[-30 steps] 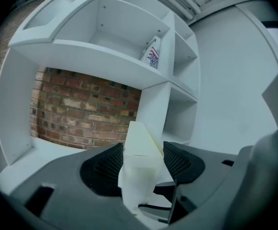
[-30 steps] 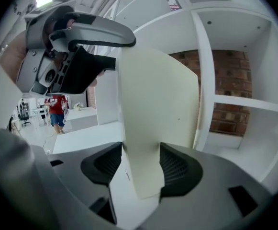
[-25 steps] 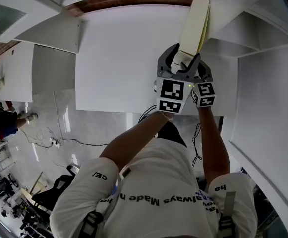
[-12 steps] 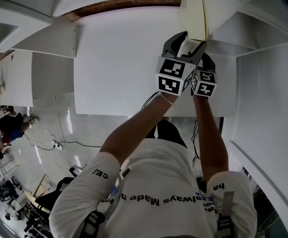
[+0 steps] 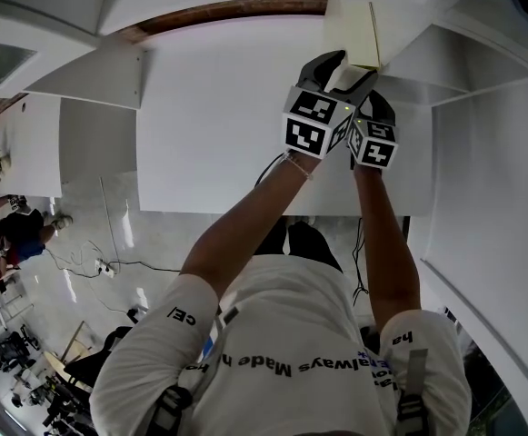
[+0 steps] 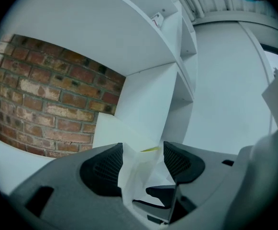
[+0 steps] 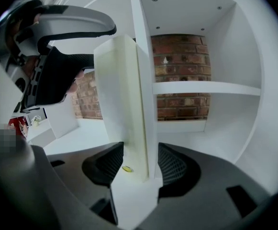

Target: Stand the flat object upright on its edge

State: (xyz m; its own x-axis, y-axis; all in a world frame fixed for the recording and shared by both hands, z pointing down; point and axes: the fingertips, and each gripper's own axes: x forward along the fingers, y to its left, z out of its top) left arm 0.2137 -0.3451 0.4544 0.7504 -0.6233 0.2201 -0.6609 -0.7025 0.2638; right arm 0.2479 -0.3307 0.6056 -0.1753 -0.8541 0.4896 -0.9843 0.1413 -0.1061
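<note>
Together, two grippers are clamping one cream board [image 7: 117, 90]: the left gripper's [image 6: 142, 151] jaws are pinching its upper part, while the right gripper's [image 7: 141, 150] jaws are squeezing its lower edge. That single board is standing upright on its edge at the far right of one white table [image 5: 227, 107], resting against one white shelf divider [image 7: 141, 23], with one brick wall [image 6: 43, 90] running behind.

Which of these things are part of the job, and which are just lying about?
In the job:
cream flat panel, standing upright against the shelf divider
left gripper, on the panel
right gripper, on the panel

Just lying about:
white table
shelf unit
brick wall
floor cables
</note>
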